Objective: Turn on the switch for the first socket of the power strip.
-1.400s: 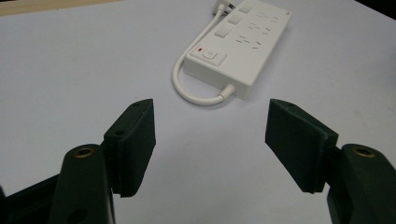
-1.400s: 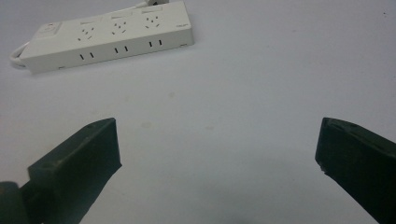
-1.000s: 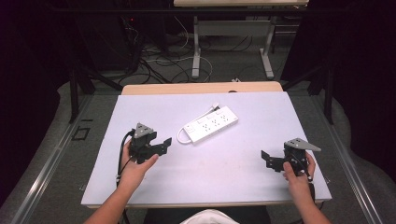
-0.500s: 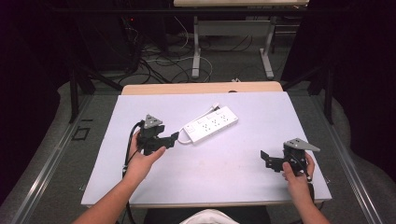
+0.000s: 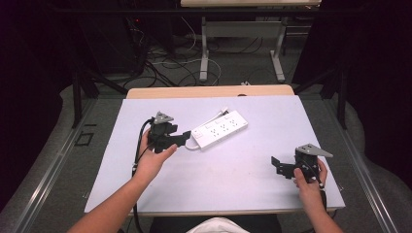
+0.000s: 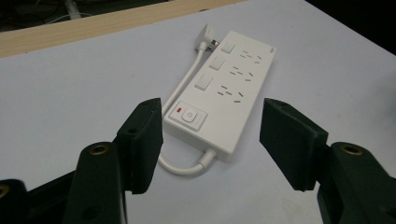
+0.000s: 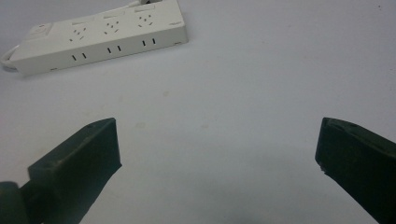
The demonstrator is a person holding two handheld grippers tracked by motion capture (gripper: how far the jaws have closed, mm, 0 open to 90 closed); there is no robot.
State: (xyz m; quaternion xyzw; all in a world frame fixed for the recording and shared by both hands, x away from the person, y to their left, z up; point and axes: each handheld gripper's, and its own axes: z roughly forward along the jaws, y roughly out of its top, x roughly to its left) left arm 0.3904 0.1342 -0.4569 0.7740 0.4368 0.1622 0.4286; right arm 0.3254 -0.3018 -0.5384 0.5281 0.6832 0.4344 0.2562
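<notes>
The left tool (image 6: 210, 144), jaws just narrowing but apart, frames the switch end of the white rectangular plastic power strip (image 6: 219, 93) on the pale desk (image 5: 233, 170), while the right tool (image 7: 217, 158) gapes wide.

Power strip (image 5: 219, 129) lying near the middle of the tabletop (image 5: 233, 179), slightly toward the far edge, set at a slant with its switch end nearer the left side. Cord (image 6: 187, 165) looping out of that switch end, then running along the strip's far side to the plug (image 6: 208, 36), which rests on the tabletop beside the opposite end. Left gripper (image 5: 184, 138) just beside the switch end, to its left, jaws apart and lined up with that end, having just been closing, with nothing pressed between them. Right gripper (image 5: 276, 165) well apart from the strip, near the front right corner, jaws spread over bare tabletop.
</notes>
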